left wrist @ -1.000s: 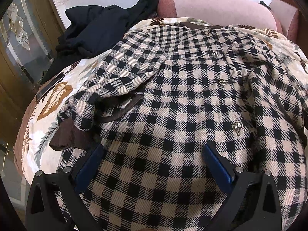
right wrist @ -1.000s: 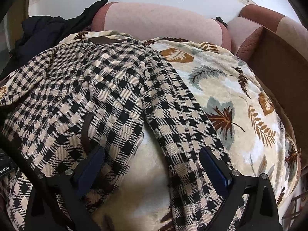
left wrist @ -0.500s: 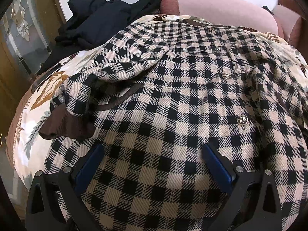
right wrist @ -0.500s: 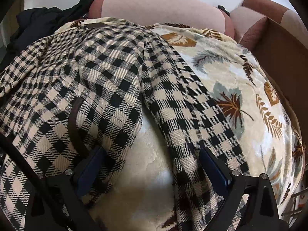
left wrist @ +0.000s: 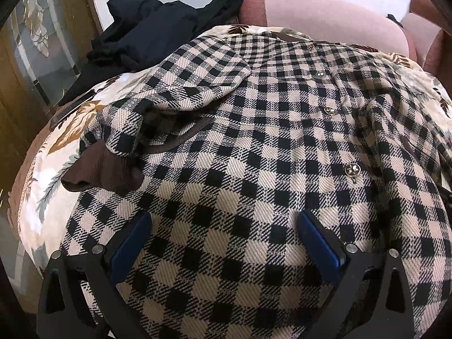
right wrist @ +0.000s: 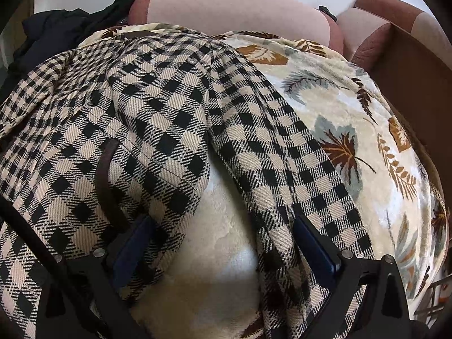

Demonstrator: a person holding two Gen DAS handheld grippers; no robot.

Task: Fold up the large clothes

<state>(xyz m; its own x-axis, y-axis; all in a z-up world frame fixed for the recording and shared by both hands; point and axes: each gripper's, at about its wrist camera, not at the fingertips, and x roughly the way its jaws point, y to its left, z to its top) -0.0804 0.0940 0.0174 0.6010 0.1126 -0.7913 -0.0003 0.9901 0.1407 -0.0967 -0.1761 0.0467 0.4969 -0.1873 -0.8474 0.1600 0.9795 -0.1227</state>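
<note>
Your left gripper (left wrist: 223, 243) and right gripper (right wrist: 223, 243), both spread wide, hover over the checked jacket (left wrist: 282, 141), ready to grasp its hem.

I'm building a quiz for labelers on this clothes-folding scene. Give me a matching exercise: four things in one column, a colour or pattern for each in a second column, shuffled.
Things:
1. jacket
2. blanket
3. clothes pile
4. sleeve cuff

Looks:
A. plain brown
B. black
C. leaf print
D. black and beige check

Pairs: 1-D, 2-C, 3-B, 4-A
</note>
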